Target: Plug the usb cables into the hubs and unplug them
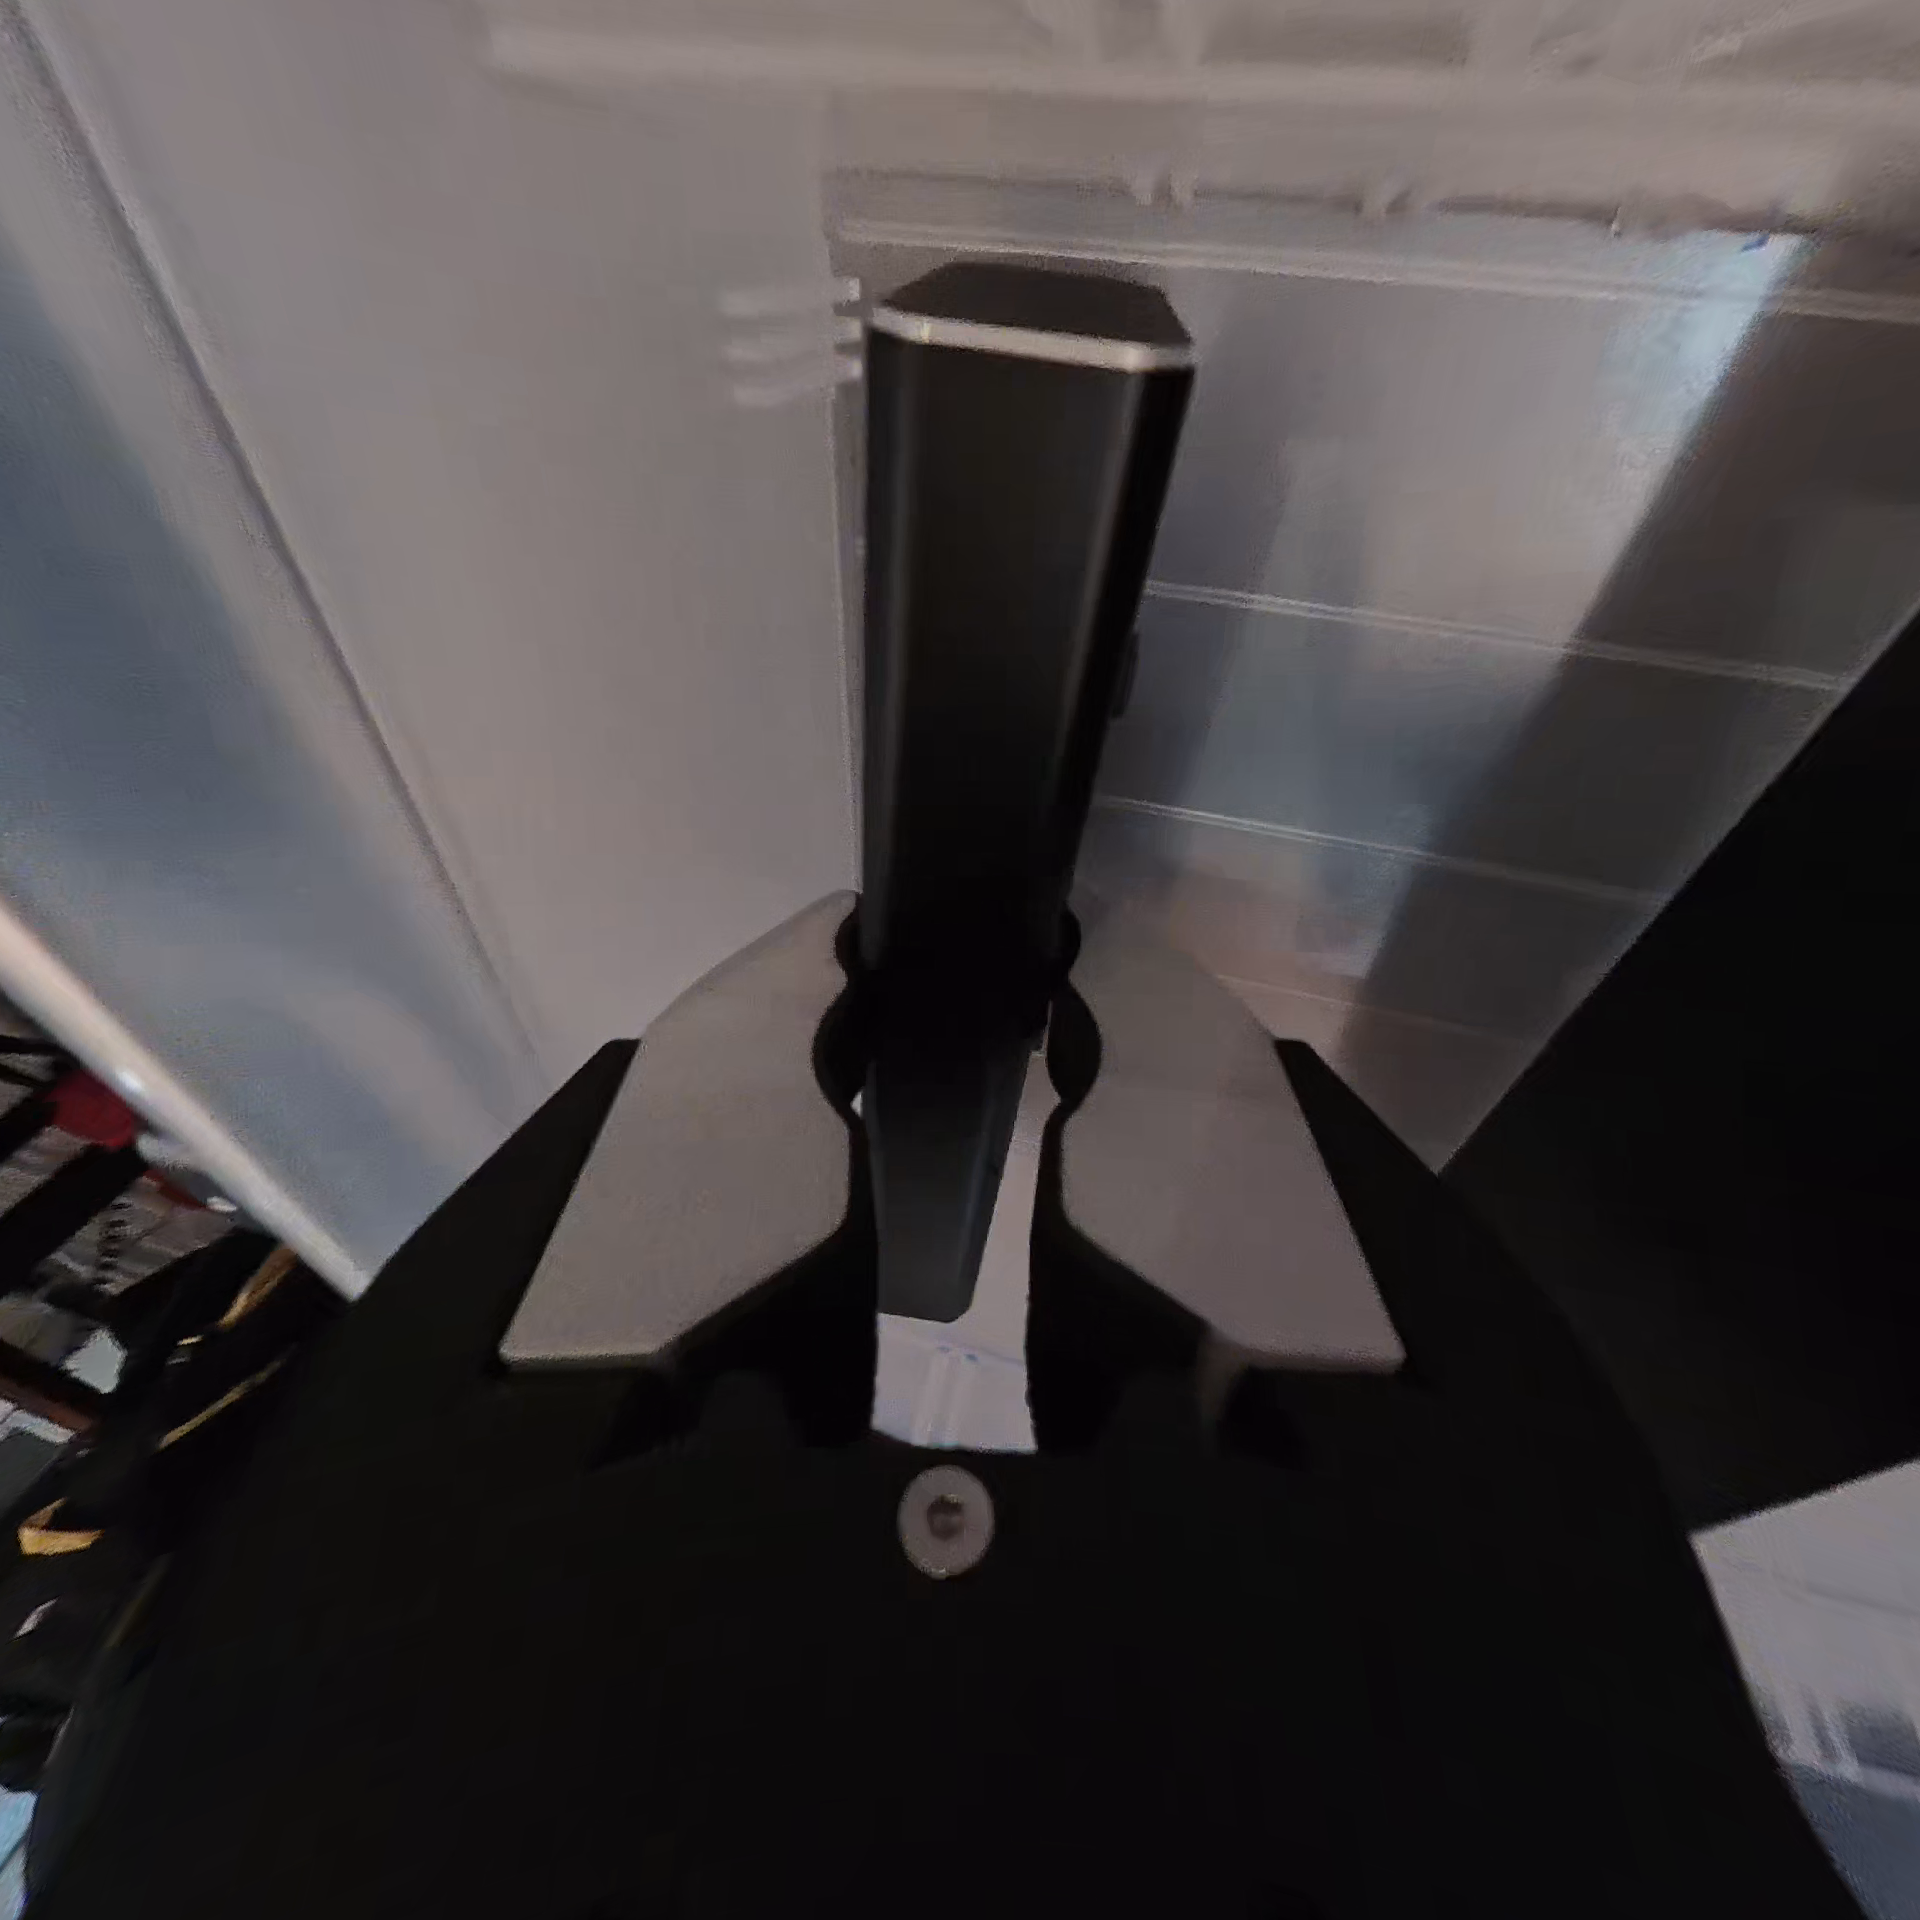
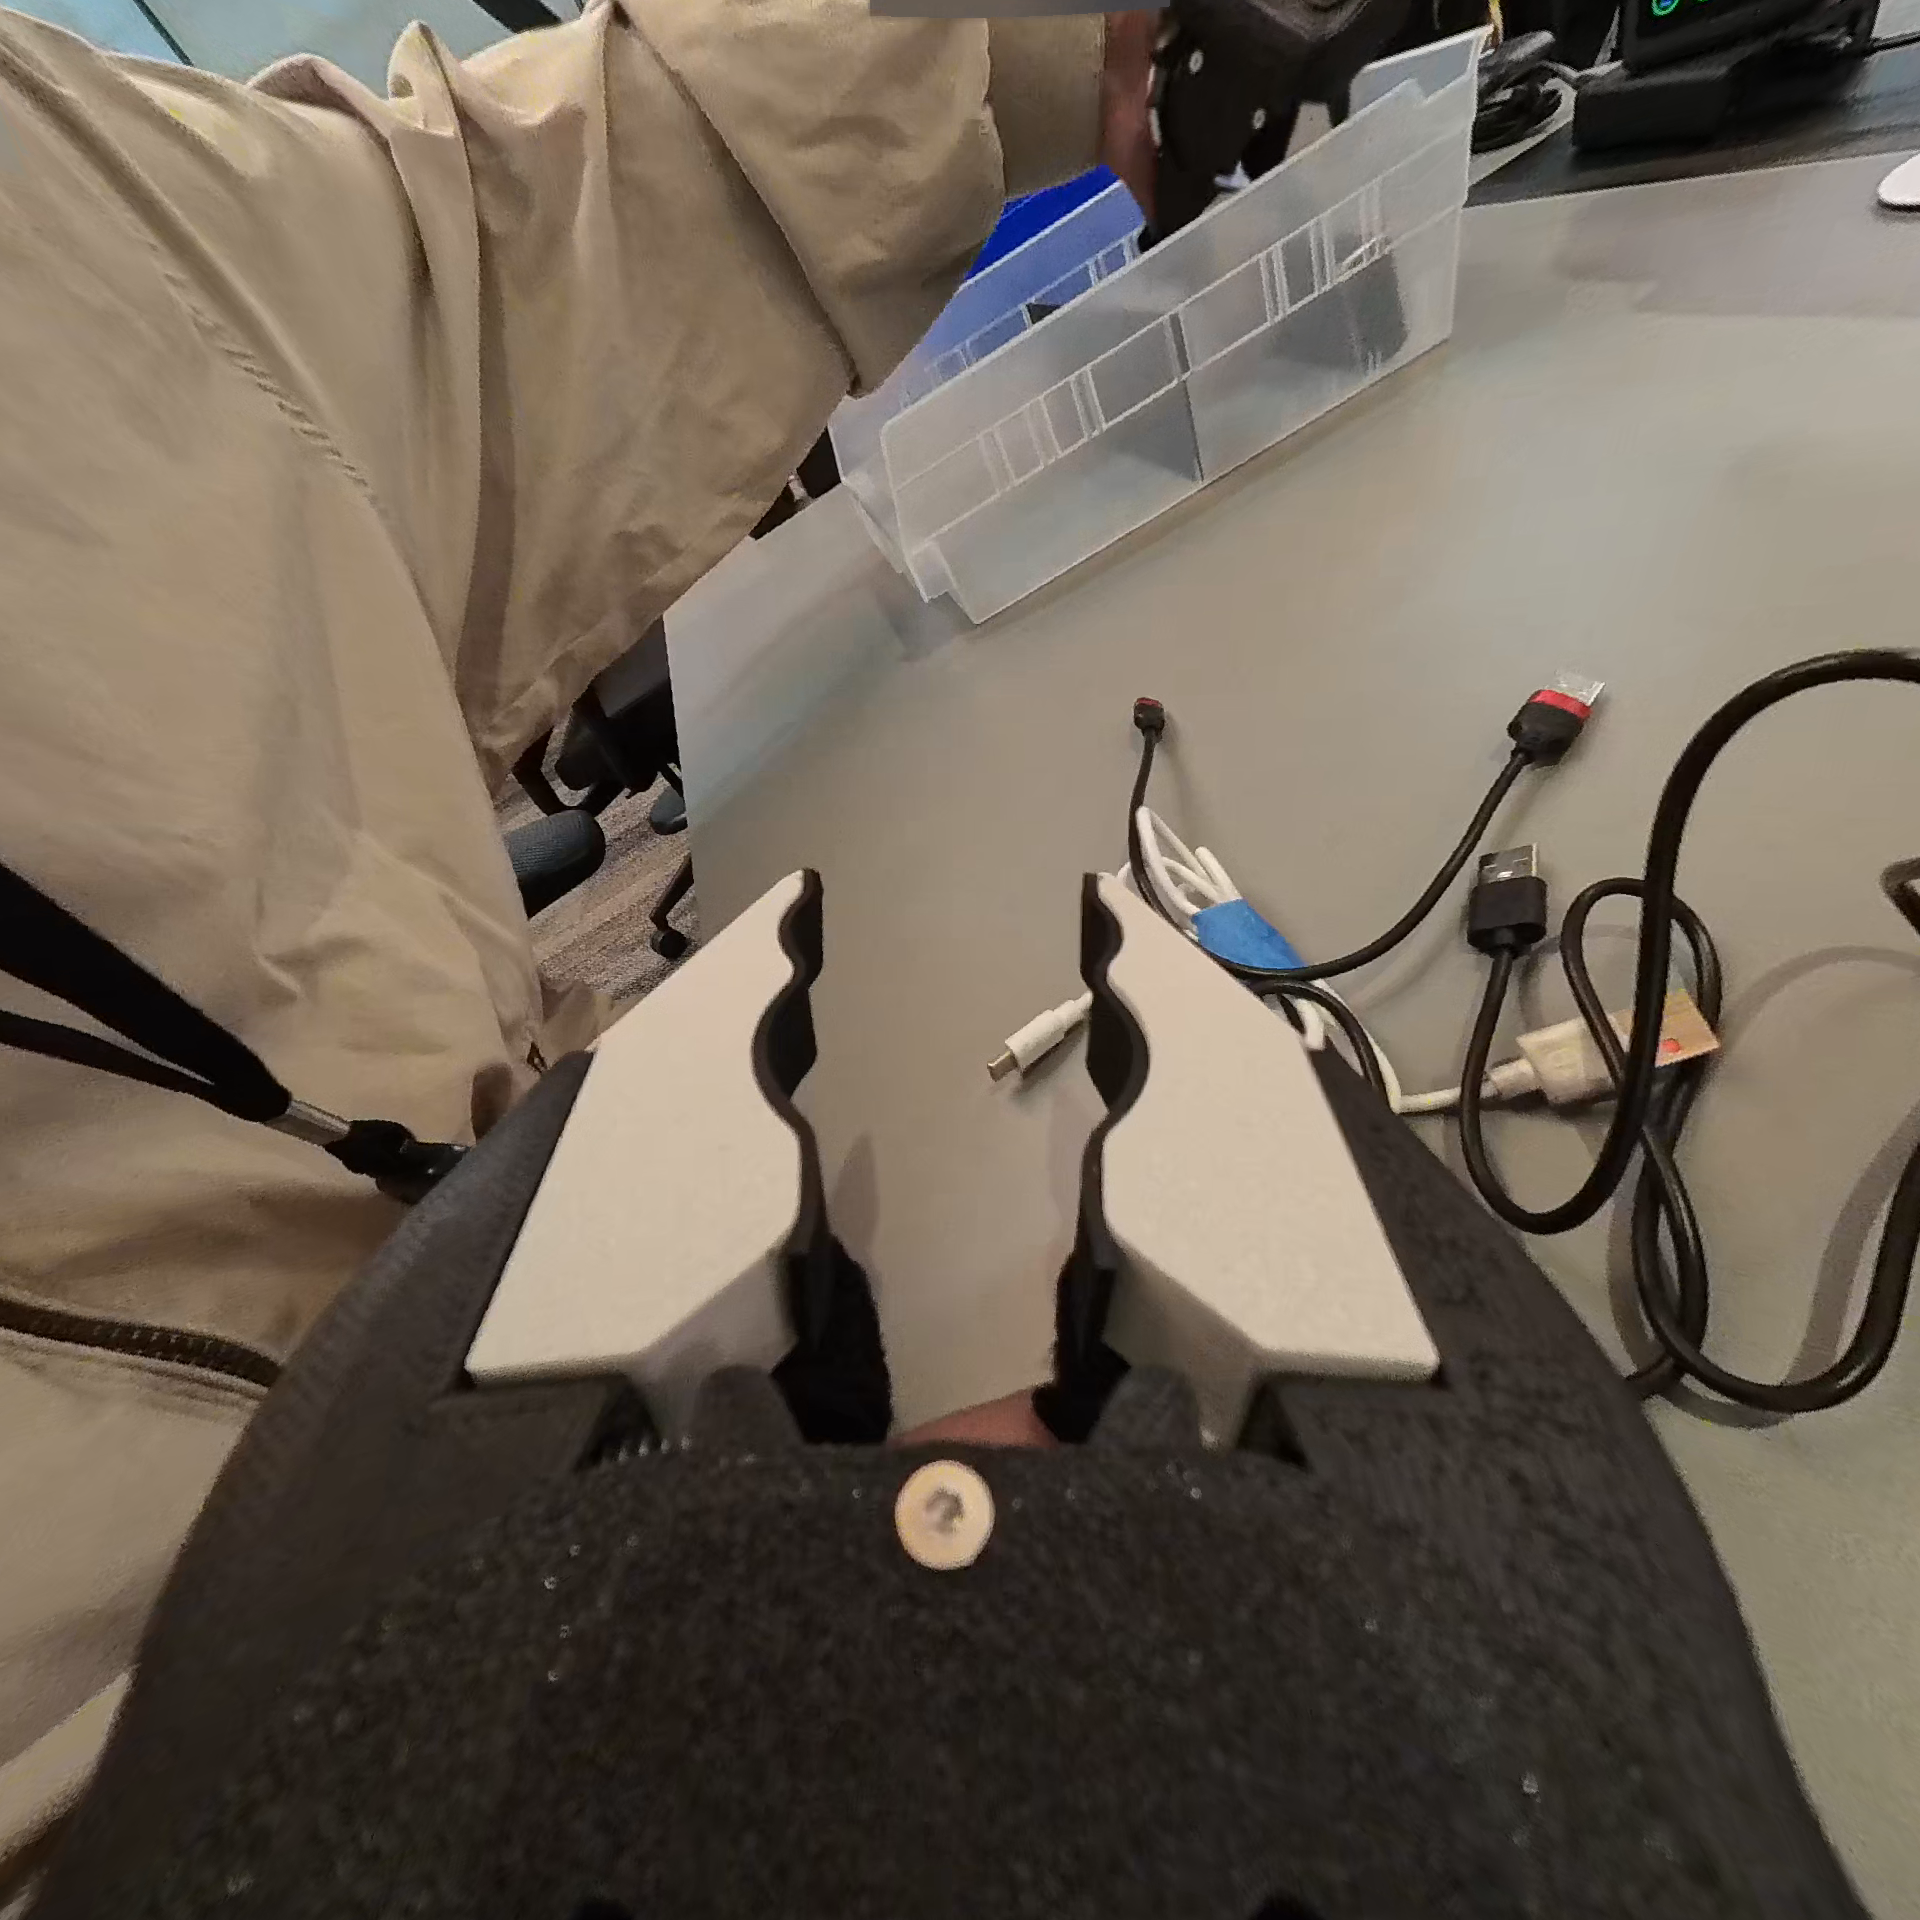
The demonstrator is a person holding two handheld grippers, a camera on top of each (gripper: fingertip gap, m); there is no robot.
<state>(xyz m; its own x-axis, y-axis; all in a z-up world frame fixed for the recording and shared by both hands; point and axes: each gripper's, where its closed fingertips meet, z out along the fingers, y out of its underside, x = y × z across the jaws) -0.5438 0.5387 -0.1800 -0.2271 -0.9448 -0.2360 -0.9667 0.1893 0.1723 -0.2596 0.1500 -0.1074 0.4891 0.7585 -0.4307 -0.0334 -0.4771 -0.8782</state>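
Up off the tabletop [image 2: 1351, 540], the left gripper [image 1: 956, 971] clamps a black hub [image 1: 997, 644]; the right gripper [image 2: 951, 914] gapes empty above loose USB cables [image 2: 1496, 935].

I see a glossy black hub [image 1: 997, 727] with a silver-edged end. My right gripper [image 2: 951, 935] has pale grey fingers [image 2: 665, 1143] on black. The table [image 2: 1351, 644] is grey; cables: one black with a red-banded plug [image 2: 1553, 717], one all black [image 2: 1507, 904], one white [image 2: 1039, 1034]. Beige sleeve [image 2: 364, 416]; clear bin [image 2: 1174, 416].
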